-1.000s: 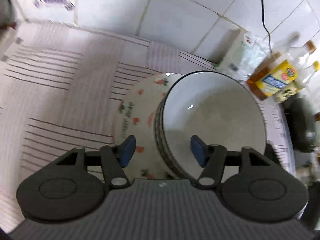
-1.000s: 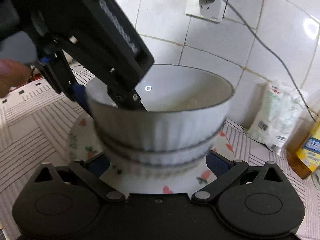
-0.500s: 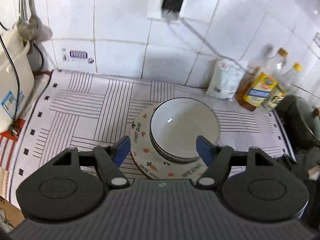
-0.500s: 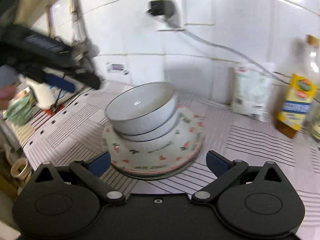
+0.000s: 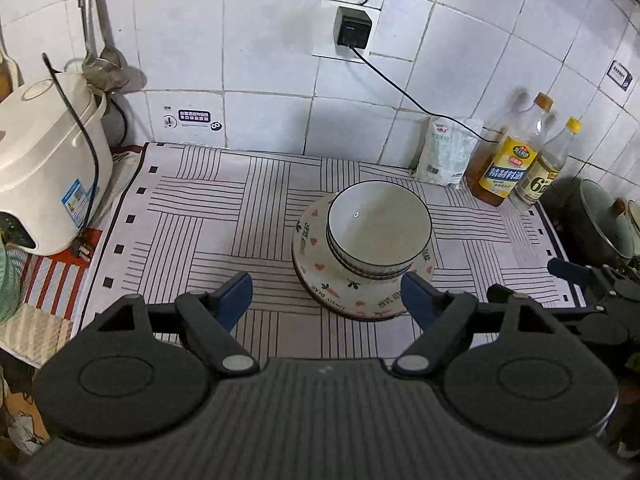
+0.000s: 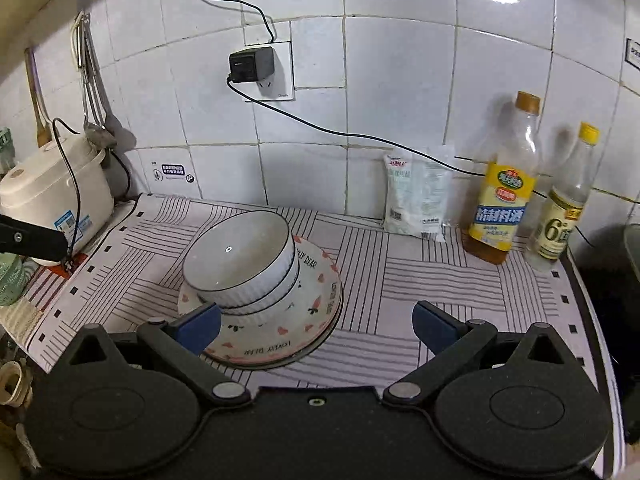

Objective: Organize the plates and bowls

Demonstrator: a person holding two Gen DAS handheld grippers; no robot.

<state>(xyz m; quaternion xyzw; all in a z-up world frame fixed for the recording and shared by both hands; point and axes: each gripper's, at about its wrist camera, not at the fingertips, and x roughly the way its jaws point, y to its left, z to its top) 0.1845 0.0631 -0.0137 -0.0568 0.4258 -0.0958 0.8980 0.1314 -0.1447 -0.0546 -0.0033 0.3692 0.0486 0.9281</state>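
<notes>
ribbed round bowls (image 6: pixel 240 268) nested | glossy patterned plates (image 6: pixel 316 312) beneath | striped mat (image 5: pixel 224 208)

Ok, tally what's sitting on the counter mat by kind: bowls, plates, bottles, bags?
Bowls: 2, nested, white with dark rims
Plates: at least 1, heart-patterned, under the bowls; more beneath cannot be told
Bottles: 2, yellow-label and white-label
Bags: 1, white
Total: 6

Striped counter mat (image 5: pixel 208 216) bears plate stack (image 5: pixel 320 276), bottles (image 5: pixel 510 168), bag (image 5: pixel 444 152).
</notes>
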